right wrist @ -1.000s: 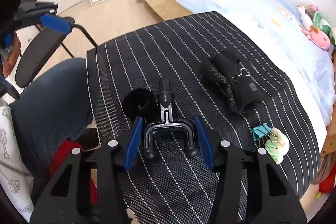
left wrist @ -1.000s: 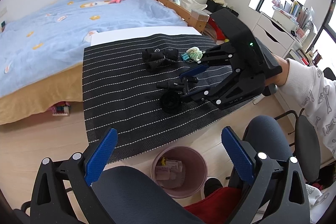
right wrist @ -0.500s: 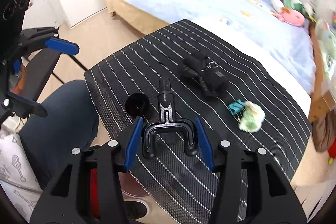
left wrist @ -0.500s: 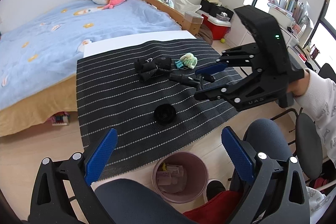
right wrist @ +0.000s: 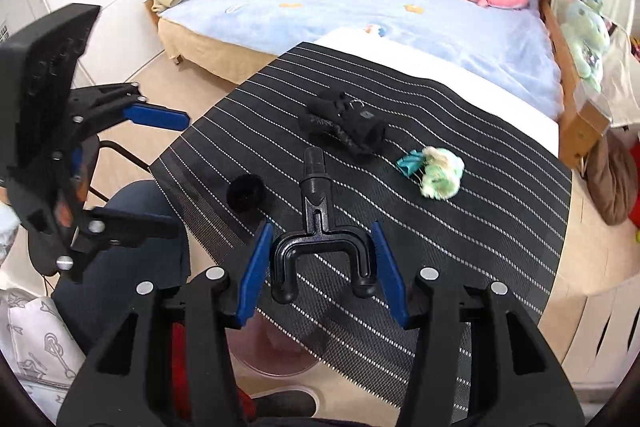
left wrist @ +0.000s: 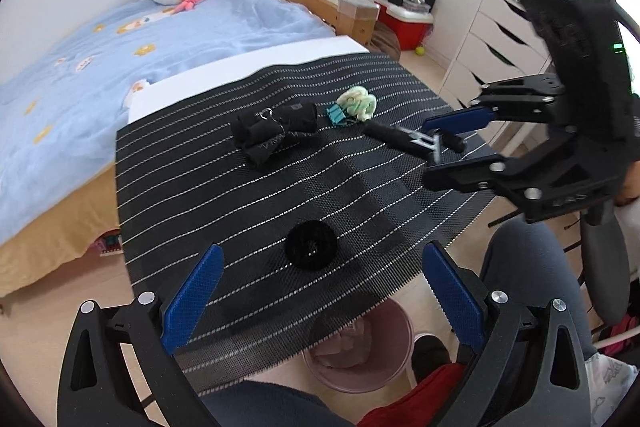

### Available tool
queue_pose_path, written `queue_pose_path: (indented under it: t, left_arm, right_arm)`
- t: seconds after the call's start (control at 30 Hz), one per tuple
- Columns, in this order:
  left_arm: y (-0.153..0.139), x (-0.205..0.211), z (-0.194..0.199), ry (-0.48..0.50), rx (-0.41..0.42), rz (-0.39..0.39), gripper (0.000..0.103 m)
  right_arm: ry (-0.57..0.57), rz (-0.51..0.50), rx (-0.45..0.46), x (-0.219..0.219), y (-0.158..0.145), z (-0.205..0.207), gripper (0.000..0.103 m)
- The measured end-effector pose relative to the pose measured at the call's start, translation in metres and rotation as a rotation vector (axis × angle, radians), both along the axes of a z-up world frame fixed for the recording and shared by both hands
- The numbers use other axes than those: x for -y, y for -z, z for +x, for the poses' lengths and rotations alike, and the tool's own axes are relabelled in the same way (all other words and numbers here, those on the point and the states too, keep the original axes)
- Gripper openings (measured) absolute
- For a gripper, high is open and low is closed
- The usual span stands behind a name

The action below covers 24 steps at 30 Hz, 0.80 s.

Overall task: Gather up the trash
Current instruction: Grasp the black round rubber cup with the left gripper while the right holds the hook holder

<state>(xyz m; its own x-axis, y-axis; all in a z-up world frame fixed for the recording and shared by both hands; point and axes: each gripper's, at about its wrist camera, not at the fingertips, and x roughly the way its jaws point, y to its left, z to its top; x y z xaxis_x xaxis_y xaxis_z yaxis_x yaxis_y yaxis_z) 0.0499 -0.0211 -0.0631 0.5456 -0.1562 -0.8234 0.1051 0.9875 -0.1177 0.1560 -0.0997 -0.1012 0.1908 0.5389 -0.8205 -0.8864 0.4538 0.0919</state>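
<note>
Fork-shaped black plastic piece (right wrist: 320, 227) clamped by its two prongs between the right gripper (right wrist: 320, 269) pads, lifted clear above the striped mat (left wrist: 200, 187). Left gripper (left wrist: 320, 301) spread wide, nothing in it, over the mat's near edge. Black round lid (left wrist: 310, 244) on the mat; pink bin (left wrist: 396, 367) on the floor under that edge.

Right gripper (left wrist: 448, 147) clamps a black fork-shaped part (left wrist: 412, 139) above the striped mat (left wrist: 192, 187).

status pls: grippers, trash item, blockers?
Right gripper shut on black Y-shaped plastic fork piece, lifted off striped mat. Left gripper open. Pink bin partly under mat edge.
</note>
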Motion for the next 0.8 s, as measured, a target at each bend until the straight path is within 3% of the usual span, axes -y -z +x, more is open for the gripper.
queue_pose_path:
  t: [0.37, 0.43, 0.57, 0.7, 0.8]
  left_arm:
    - [0.033, 0.0, 0.026, 0.0, -0.085, 0.021, 0.093]
    - [0.038, -0.001, 0.028, 0.003, -0.098, 0.014, 0.075]
    - [0.045, -0.001, 0.03, 0.002, -0.11, 0.015, 0.061]
    - [0.046, 0.001, 0.03, 0.006, -0.116, 0.014, 0.036]
    - [0.046, -0.001, 0.029, 0.004, -0.112, 0.008, 0.032]
  right_arm:
    - [0.046, 0.024, -0.012, 0.014, 0.0, 0.001, 0.051]
    - [0.048, 0.023, -0.014, 0.015, 0.002, 0.001, 0.051]
    - [0.057, 0.03, -0.019, 0.018, 0.003, 0.0, 0.051]
    - [0.067, 0.038, -0.023, 0.02, 0.004, 0.0, 0.051]
    - [0.072, 0.044, -0.023, 0.021, 0.004, -0.001, 0.051]
